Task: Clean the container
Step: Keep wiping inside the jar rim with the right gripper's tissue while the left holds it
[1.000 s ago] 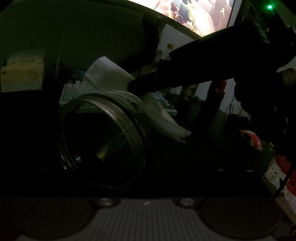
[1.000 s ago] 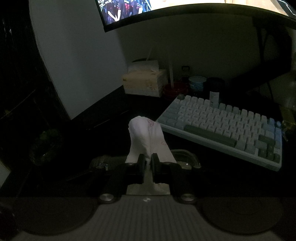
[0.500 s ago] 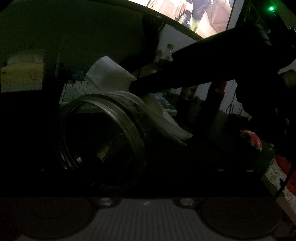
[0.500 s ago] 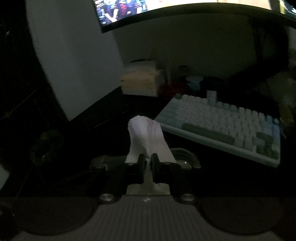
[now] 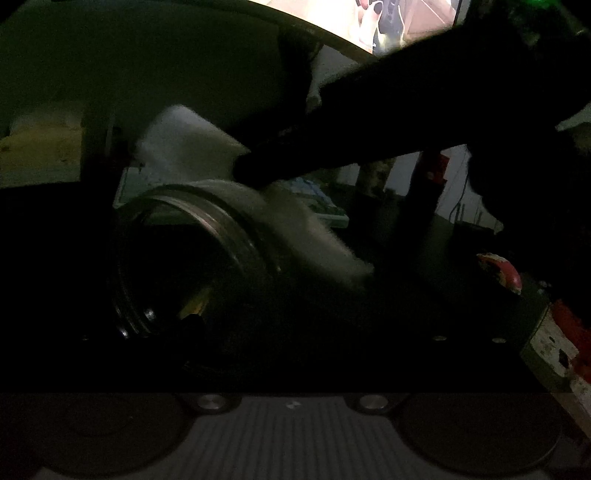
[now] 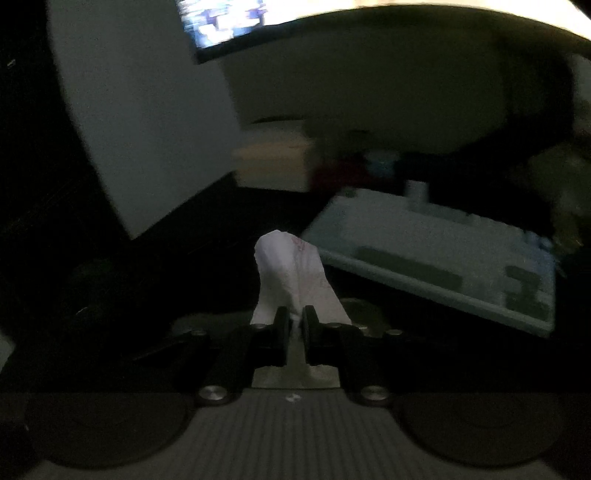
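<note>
A clear glass jar (image 5: 221, 225) lies tilted close in front of the left wrist camera, its wide mouth facing the lens. My left gripper's fingers are lost in the dark beneath it, so its grip does not show. My right gripper (image 5: 251, 166) reaches in from the upper right as a black shape. It is shut on a white tissue (image 5: 184, 147), which drapes over the jar's upper side and shoulder. In the right wrist view the pads (image 6: 282, 321) of the right gripper (image 6: 293, 317) pinch the tissue (image 6: 291, 266), with the jar (image 6: 365, 314) a dim glint just below.
A pale keyboard (image 6: 443, 251) lies behind the jar on the dark desk. A tissue box (image 6: 273, 162) sits at the back under a lit monitor (image 6: 229, 22). A red-and-white object (image 5: 502, 269) and a printed carton (image 5: 554, 350) stand to the right.
The right gripper and its tissue have slid a little to the left over the jar's upper side, and both views are now blurred. The jar's mouth looks slightly more turned.
</note>
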Available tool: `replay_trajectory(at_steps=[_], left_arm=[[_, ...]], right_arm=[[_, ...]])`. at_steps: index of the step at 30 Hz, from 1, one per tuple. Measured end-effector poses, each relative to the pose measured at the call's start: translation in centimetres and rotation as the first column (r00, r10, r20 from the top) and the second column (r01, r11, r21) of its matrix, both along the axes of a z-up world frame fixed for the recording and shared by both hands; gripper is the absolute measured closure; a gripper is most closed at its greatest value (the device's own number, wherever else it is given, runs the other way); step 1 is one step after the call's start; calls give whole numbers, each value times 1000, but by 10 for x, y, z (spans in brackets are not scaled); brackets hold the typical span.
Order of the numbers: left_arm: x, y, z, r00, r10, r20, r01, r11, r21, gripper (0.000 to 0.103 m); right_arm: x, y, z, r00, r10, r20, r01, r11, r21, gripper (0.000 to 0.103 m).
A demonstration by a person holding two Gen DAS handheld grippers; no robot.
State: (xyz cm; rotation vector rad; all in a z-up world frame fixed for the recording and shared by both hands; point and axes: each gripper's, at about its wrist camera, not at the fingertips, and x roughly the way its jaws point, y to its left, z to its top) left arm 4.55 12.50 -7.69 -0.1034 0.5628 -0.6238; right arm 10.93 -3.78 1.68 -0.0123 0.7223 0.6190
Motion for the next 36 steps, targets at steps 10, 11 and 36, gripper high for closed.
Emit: replay_trajectory(at_steps=[10,11,36], left_arm=[[-2,-3,-5,1000,1,4,-1,1000,3,0],[-2,-3,-6,1000,0,4,0,1000,2,0],[-5,-1,-5,1000,-7,10,7,1000,8,0]], right_arm=[[-1,-7,-3,999,-33,28,33,999,-15,91],[0,-7,-3,999,-34,25,34,999,-12,91],[-2,-8,-3,999,-37,22,37,999,-3,91]])
